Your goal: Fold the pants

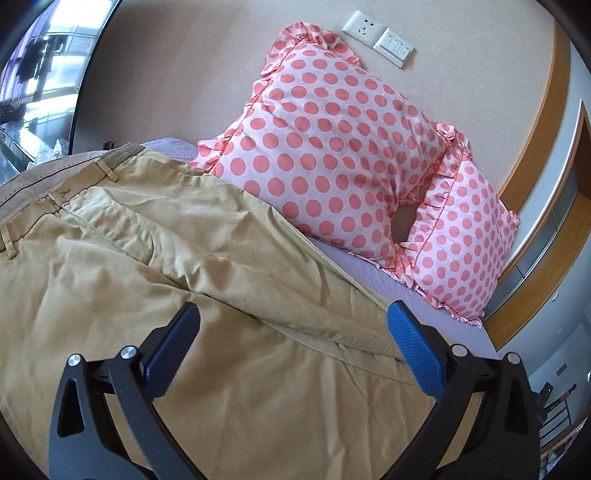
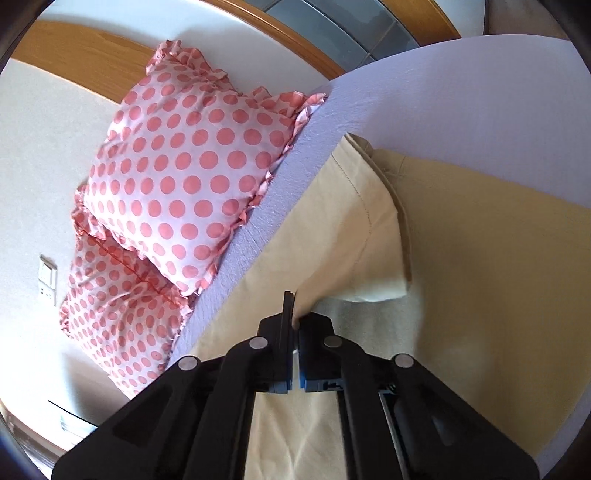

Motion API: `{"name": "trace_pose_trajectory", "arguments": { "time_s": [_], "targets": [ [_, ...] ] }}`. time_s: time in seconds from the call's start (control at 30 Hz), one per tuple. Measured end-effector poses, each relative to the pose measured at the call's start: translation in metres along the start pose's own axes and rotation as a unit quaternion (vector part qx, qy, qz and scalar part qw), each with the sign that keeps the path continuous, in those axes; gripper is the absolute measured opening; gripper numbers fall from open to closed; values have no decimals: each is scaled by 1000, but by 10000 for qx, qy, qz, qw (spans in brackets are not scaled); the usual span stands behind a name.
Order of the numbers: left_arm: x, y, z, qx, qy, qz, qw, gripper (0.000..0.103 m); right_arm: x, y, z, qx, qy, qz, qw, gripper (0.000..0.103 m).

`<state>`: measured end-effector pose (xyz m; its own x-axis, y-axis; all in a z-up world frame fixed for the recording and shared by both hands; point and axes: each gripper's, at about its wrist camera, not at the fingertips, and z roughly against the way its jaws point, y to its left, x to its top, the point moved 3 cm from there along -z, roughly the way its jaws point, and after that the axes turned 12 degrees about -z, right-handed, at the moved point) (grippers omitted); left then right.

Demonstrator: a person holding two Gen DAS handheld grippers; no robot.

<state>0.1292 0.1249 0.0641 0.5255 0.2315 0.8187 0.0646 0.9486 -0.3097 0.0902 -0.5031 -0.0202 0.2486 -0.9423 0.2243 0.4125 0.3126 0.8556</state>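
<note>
Over the lavender bed sheet, the left gripper hangs with its blue-padded jaws spread wide, gripping nothing, just above the khaki cotton pants. In the left wrist view the pants lie flat on the sheet, their long axis running from the belt-looped waistband at the far left toward the near right, under the gripper. To the right, two pink polka-dot ruffled pillows lean against the beige wall by a white socket plate. The right gripper has its jaws pinched tight on a lifted fold of the pants, the cloth rising from between the fingertips; more khaki fabric spreads to its right.
</note>
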Motion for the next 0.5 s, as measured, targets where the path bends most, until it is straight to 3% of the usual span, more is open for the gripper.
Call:
{"name": "trace_pose_trajectory", "arguments": {
  "time_s": [0.17,0.3,0.43,0.47,0.5],
  "targets": [
    [37,26,-44,75,413,275,9987,100,1,-4,43,456,-358,154,9982,2],
    [60,49,-97,122,862,830,9927,90,-2,-1,53,533,-387,241,9975,2],
    [76,71,-151,519,1163,1111,9856,83,-1,3,56,600,-419,314,9968,2],
    [77,77,-164,527,1256,1194,9835,72,-1,5,56,606,-428,337,9967,2],
    [77,82,-174,492,1331,1275,9816,46,-1,6,57,613,-441,362,9965,2]
  ]
}}
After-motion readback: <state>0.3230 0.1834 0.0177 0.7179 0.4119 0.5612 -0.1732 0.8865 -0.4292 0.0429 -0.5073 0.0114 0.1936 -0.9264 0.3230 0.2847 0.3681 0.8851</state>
